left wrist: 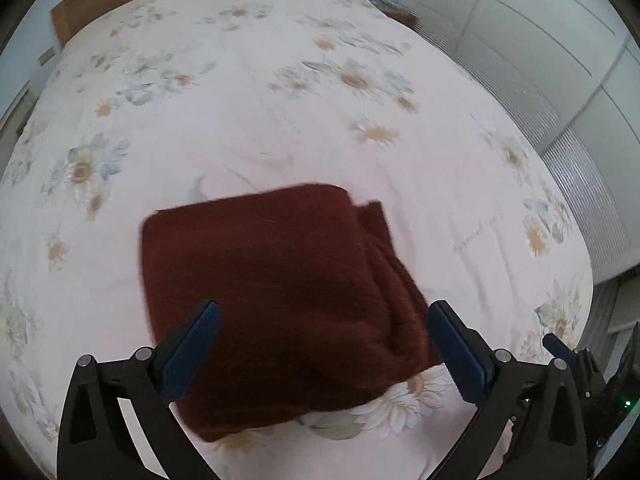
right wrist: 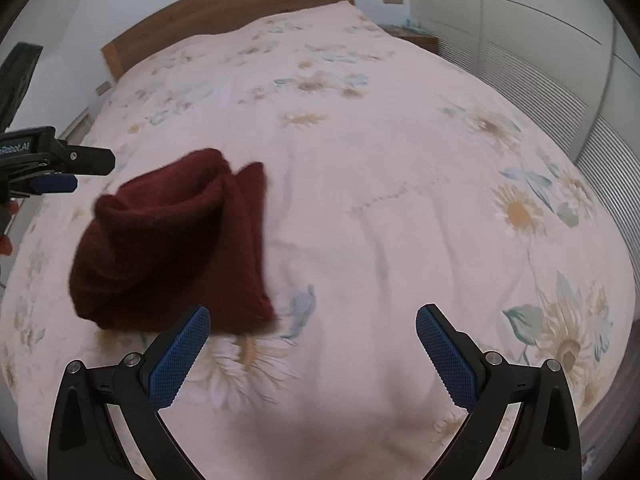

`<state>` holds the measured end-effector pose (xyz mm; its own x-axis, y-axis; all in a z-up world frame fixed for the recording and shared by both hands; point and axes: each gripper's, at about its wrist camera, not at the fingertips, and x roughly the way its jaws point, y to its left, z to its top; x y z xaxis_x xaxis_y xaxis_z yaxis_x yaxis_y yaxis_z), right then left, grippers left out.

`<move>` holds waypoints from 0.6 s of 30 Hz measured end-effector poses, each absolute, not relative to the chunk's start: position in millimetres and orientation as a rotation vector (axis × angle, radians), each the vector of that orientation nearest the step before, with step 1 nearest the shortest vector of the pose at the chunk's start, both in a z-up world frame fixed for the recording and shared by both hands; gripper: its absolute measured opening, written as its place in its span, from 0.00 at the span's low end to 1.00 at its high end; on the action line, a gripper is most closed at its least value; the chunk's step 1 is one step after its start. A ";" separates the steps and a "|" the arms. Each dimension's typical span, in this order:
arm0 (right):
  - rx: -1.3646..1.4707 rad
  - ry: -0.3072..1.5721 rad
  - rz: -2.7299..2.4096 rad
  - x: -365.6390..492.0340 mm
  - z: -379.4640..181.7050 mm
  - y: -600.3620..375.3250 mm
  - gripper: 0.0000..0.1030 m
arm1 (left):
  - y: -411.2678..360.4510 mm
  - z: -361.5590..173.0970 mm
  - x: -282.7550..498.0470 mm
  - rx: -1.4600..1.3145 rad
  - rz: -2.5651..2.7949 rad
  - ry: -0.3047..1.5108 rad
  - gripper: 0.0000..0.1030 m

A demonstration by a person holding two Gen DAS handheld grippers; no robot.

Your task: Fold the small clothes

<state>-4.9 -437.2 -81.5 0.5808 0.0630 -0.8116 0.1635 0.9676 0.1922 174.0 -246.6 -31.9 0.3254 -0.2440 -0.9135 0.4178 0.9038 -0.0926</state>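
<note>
A dark red knitted garment (left wrist: 276,292) lies folded into a thick square on the flowered bedspread (left wrist: 280,120). My left gripper (left wrist: 324,312) is open, above the garment's near part, holding nothing. In the right wrist view the same garment (right wrist: 172,248) lies to the left, its layered folded edges facing right. My right gripper (right wrist: 312,320) is open and empty over bare bedspread (right wrist: 380,200), to the right of the garment. The left gripper (right wrist: 52,168) shows at the left edge of that view.
A wooden headboard (right wrist: 224,4) stands at the far end of the bed. White wardrobe doors (right wrist: 520,20) and a ribbed panel (left wrist: 580,184) run along the right side. The right gripper's tip (left wrist: 560,344) shows at the lower right of the left wrist view.
</note>
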 end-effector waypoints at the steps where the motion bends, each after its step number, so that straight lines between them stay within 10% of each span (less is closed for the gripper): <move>1: 0.240 0.952 -0.042 0.4 -75.8 -431.4 1.00 | -235.9 -28.6 177.0 0.160 -0.420 1.157 0.99; 18: 0.151 1.183 0.190 149.9 -49.1 -333.1 0.88 | -82.7 -69.1 136.8 0.177 -0.235 1.164 0.99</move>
<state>149.9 -333.1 -49.1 0.3655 0.2259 -0.9030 -0.0677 0.9740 0.2162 136.8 -82.7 -69.1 0.3756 -0.0918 -0.9222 0.2738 0.9617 0.0158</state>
